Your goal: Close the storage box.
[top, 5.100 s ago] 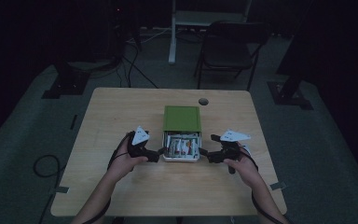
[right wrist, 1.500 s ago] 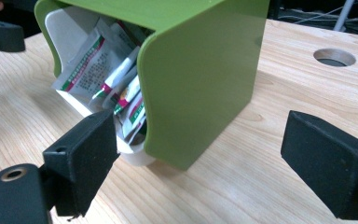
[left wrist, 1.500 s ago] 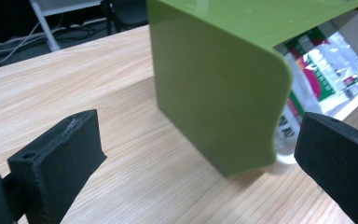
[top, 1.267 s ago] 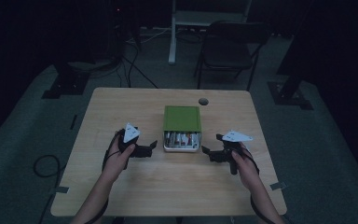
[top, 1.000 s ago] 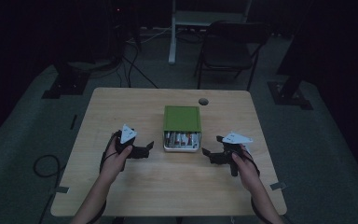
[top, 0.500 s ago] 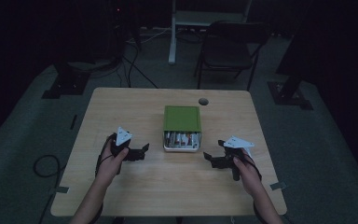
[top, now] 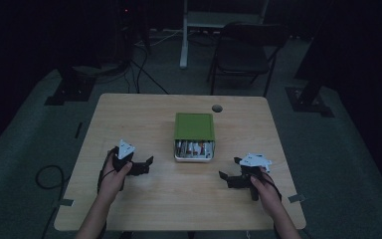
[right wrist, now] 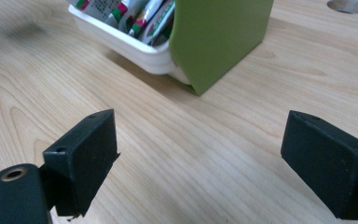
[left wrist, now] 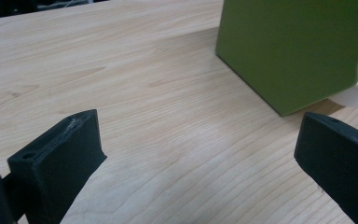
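A green box (top: 194, 127) stands mid-table with a white drawer (top: 193, 150) pulled partly out of its near side, holding several packets (right wrist: 142, 14). My left gripper (top: 146, 165) rests on the table left of the box, open, nothing between its fingers. In the left gripper view the green box (left wrist: 293, 46) fills the upper right, beyond the gripper (left wrist: 205, 154). My right gripper (top: 227, 175) sits right of the drawer, open and empty. The right gripper view shows the white drawer (right wrist: 126, 44) and green sleeve (right wrist: 219, 37) ahead of the gripper (right wrist: 200, 154).
The wooden table (top: 129, 119) has a round cable hole (top: 217, 108) behind the box. A folding chair (top: 241, 55) and a stand leg (top: 184, 35) are on the dark floor beyond. Cables (top: 45, 177) lie left of the table.
Both grippers have drawn back from the drawer's sides, the left one leftward, the right one toward the near right. The drawer sits less far out than five seconds ago.
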Demonstrator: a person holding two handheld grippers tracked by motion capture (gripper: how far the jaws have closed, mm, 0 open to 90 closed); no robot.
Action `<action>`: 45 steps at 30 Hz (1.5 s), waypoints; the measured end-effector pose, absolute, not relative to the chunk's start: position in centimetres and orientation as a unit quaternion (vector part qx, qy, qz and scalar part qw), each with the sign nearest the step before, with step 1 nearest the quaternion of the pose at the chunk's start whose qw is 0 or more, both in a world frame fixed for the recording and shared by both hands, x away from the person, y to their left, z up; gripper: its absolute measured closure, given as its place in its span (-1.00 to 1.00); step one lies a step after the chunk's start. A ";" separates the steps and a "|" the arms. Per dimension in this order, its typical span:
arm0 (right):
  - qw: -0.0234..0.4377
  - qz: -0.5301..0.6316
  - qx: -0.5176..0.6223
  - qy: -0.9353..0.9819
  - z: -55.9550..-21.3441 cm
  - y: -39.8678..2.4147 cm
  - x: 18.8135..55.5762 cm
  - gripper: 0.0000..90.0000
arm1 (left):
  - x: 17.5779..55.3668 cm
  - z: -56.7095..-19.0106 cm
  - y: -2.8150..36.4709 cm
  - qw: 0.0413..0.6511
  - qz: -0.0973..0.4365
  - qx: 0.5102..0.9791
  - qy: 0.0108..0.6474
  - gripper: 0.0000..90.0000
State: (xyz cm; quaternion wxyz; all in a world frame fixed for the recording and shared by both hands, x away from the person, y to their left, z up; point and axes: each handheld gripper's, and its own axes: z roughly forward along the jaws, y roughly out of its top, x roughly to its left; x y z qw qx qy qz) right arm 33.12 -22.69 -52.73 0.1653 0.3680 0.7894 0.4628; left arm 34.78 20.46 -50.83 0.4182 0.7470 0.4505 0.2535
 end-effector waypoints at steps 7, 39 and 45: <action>0.162 0.451 0.370 0.796 -53.5 -23.0 32.5 -0.77 | 34.3 -51.2 21.5 0.411 0.255 0.741 0.466 -0.97; 0.136 0.388 0.332 0.849 -54.8 -22.0 31.8 -0.77 | 31.3 -52.3 27.1 0.336 0.287 0.701 0.560 -0.97; 0.124 0.374 0.317 0.863 -54.9 -21.7 31.9 -0.77 | 30.5 -52.4 28.2 0.313 0.303 0.685 0.584 -0.97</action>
